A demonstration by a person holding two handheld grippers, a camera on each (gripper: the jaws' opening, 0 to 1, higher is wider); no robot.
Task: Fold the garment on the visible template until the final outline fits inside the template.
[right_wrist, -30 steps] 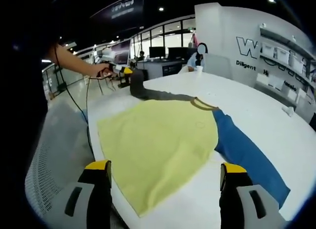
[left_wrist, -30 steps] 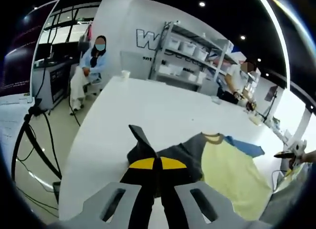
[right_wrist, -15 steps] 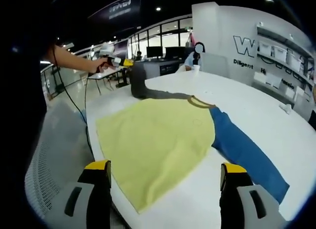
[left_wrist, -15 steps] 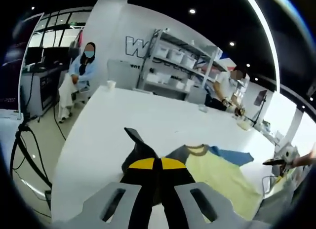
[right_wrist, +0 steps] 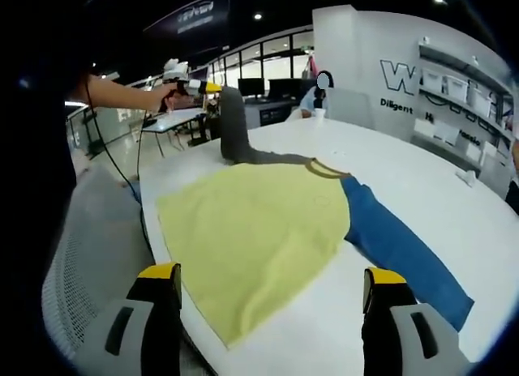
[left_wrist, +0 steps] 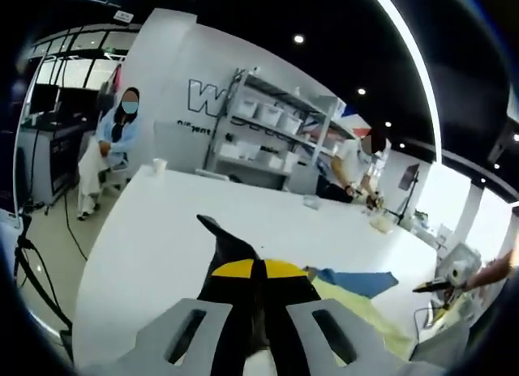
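Lifting the grey sleeve (right_wrist: 233, 125), your left hand-held gripper (left_wrist: 259, 271) is clamped on it. Carry it over the yellow body (right_wrist: 255, 230) and lay it flat, while your right hand-held gripper (right_wrist: 272, 283) waits wide, holding nothing.

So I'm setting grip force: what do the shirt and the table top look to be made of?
The shirt looks like soft matte knit cloth, probably cotton jersey: its grey sleeve hangs limp from the shut left gripper, and the yellow body lies flat with faint wrinkles. The table looks hard, smooth white laminate or painted board with a slight sheen; which one is unclear.
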